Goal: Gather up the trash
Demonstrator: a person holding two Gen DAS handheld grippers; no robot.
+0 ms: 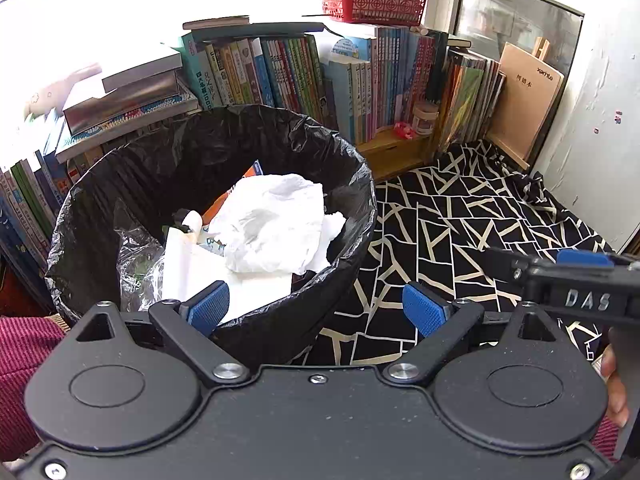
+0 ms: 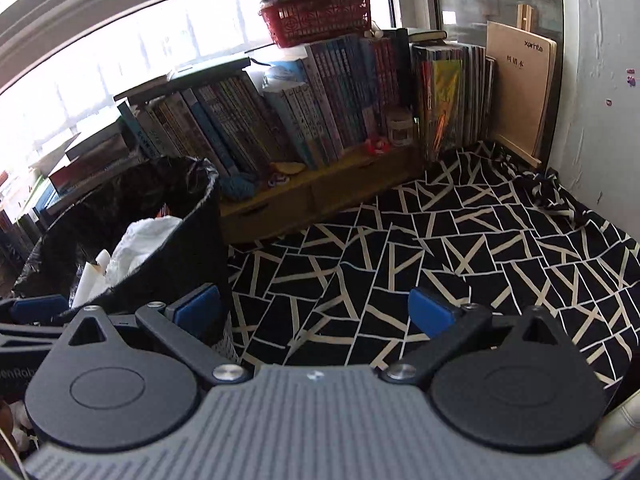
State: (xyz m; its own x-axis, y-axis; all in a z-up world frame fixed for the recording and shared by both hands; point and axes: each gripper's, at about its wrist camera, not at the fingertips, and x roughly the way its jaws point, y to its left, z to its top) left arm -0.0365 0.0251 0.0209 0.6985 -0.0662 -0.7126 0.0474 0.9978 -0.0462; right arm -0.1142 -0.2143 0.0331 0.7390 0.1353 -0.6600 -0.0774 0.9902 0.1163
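Observation:
A round bin (image 1: 352, 216) lined with a black bag stands on the patterned cloth, holding crumpled white paper (image 1: 276, 224), flat white sheets and clear plastic. My left gripper (image 1: 316, 312) hovers at the bin's near rim, open, with nothing between its blue pads (image 1: 210, 306). The right gripper's body with its "DAS" label (image 1: 584, 300) shows at the right edge of the left wrist view. In the right wrist view the bin (image 2: 192, 248) stands at the left, and my right gripper (image 2: 316, 312) is open and empty over the black-and-white cloth (image 2: 440, 248).
A low wooden shelf (image 1: 392, 152) packed with upright books runs along the back under a window, with a red basket (image 1: 374, 0) on top. A brown board (image 2: 520, 92) leans in the right corner by the white wall. A red-sleeved arm (image 1: 24, 360) is at lower left.

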